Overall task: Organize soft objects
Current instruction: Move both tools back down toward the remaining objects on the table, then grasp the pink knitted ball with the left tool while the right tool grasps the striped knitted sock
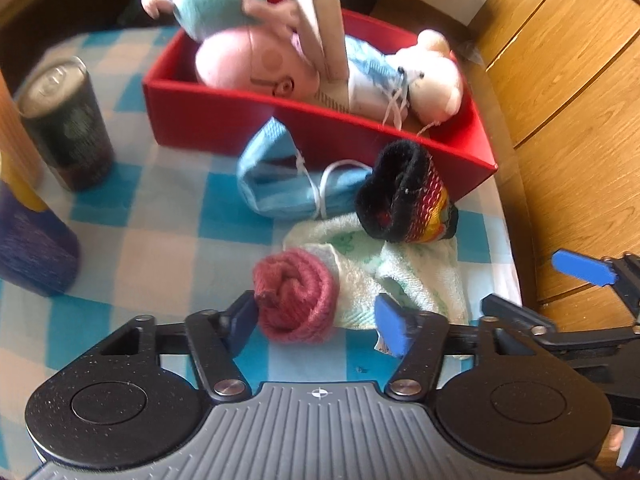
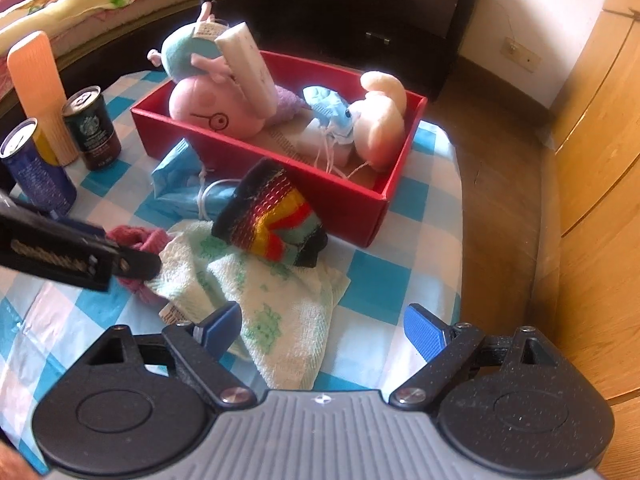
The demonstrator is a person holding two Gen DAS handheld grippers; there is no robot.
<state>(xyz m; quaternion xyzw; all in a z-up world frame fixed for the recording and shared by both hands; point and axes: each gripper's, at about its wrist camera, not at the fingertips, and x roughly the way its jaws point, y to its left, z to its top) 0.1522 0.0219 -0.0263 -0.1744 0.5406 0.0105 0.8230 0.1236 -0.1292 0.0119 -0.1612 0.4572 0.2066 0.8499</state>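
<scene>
A rolled pink sock (image 1: 296, 300) lies on the checked tablecloth against a pale green-printed towel (image 1: 400, 272). My left gripper (image 1: 318, 322) stands open around the sock: the left pad sits at its side, the right pad is apart from it, over the towel. A black striped sock (image 1: 408, 196) rests on the towel's far edge, beside a blue face mask (image 1: 276, 184). Behind them the red box (image 1: 320, 136) holds a pink plush, a white plush and another mask. My right gripper (image 2: 324, 332) hangs open over the towel's (image 2: 280, 304) near corner, nothing between its fingers.
A dark can (image 1: 68, 128) and a blue can (image 2: 36, 168) stand at the table's left with an orange upright object (image 2: 40, 92). The table edge (image 2: 456, 240) runs on the right, with wooden floor and cabinet doors beyond. A white book leans in the box.
</scene>
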